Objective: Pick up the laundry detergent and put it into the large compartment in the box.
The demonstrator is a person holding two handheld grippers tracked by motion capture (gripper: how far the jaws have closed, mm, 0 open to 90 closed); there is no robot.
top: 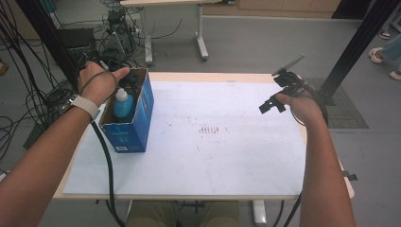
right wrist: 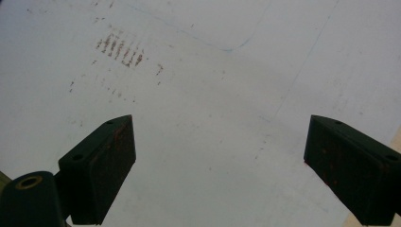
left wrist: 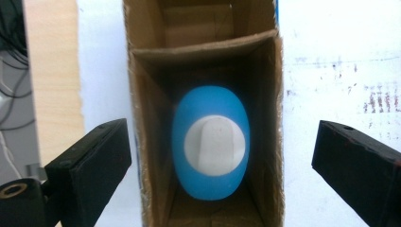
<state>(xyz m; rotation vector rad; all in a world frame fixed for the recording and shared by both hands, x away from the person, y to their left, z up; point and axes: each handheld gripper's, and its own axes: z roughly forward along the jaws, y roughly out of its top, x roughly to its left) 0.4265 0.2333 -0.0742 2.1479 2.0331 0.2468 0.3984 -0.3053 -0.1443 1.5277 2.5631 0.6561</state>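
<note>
bottle [left wrist: 210,144] upright in box [left wrist: 142,142], frame centre: light, smooth plastic, likely slippery; grab at cap. left gripper [left wrist: 220,165] spread above it, right gripper [right wrist: 220,165] spread, empty.

The high view looks forward and down from above the person's side, taking in the whole table [top: 189,179] with the floor beyond. The left gripper view hangs close above the blue box [top: 137,118] at the table's left, facing straight down into its cardboard compartment [left wrist: 208,56] onto the blue bottle [left wrist: 210,142]. The right gripper view looks down at an angle on the white sheet [right wrist: 213,142] at close range. It shares the reddish marks [right wrist: 120,49] at mid-table [top: 208,129] with the high view.
</note>
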